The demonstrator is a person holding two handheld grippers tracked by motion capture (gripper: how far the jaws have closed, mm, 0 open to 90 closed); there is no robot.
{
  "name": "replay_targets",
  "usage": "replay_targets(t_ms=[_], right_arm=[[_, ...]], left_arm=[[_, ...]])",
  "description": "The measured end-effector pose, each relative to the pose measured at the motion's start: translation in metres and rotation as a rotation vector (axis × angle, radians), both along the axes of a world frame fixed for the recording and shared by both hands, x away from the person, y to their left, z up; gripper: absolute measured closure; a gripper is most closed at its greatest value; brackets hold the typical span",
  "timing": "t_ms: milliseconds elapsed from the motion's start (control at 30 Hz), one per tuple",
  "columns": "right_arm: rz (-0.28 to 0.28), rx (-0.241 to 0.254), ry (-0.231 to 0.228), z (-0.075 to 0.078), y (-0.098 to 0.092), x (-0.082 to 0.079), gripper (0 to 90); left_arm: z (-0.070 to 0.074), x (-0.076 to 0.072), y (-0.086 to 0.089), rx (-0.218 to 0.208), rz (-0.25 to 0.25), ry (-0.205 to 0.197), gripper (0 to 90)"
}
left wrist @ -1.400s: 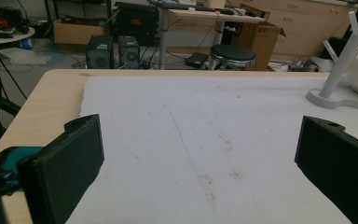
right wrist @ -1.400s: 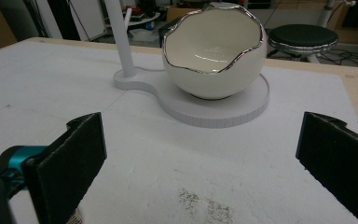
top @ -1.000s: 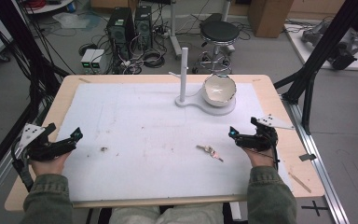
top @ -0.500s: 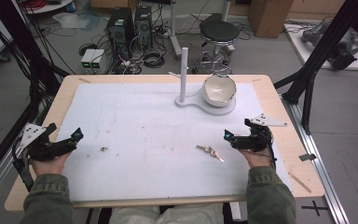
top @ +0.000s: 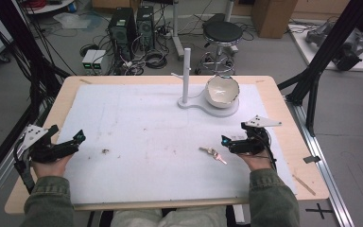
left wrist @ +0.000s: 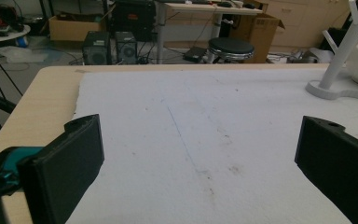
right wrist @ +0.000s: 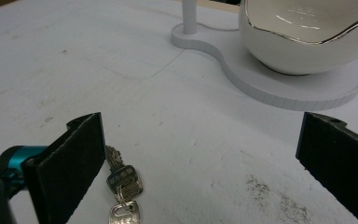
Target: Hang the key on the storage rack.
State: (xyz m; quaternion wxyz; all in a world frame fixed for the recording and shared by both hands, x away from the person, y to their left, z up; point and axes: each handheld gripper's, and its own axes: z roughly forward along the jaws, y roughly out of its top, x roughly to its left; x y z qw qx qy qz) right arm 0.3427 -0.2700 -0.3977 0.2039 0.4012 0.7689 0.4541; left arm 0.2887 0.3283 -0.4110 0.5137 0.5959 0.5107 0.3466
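1. The right gripper (top: pixel 230 142) rests low over the white mat (top: pixel 146 137) at the person's right, its jaws spread wide and holding nothing; in the right gripper view (right wrist: pixel 200 154) bare mat lies between them.
2. The keys (top: pixel 212 153) lie flat on the mat just beside that gripper's tips, toward the table's middle. In the right gripper view the keys (right wrist: pixel 122 186) sit close against the inner face of the left-hand jaw, untouched as far as can be seen.
3. The left gripper (top: pixel 71 142) sits at the mat's left edge, well apart from the keys, its jaws likewise wide apart and empty (left wrist: pixel 200 158).
4. Farther back, a white bowl (top: pixel 222 91) with a gold rim stands on a flat white stand (top: pixel 203 105), beside its upright post (top: pixel 186 71).
5. Beyond the wooden table (top: pixel 274 94), a stool (top: pixel 222 33) and computer boxes (top: pixel 132 23) stand on the floor.
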Motion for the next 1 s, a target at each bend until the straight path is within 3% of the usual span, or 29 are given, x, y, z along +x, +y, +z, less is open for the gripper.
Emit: replay_targets(t_ms=[400,767,1000], right_arm=[[0.056,-0.037,0.012,-0.001,0.014,0.0,0.6],[0.1,-0.065,0.047,-0.004,0.023,0.001,0.6],[0.14,-0.107,0.075,-0.009,0.032,0.003,0.6]], left_arm=[[0.0,0.001,-0.001,0.004,-0.007,0.004,1.7],[-0.001,0.001,-0.001,0.003,-0.008,0.005,1.7],[-0.001,0.001,-0.001,0.005,-0.01,0.007,1.7]])
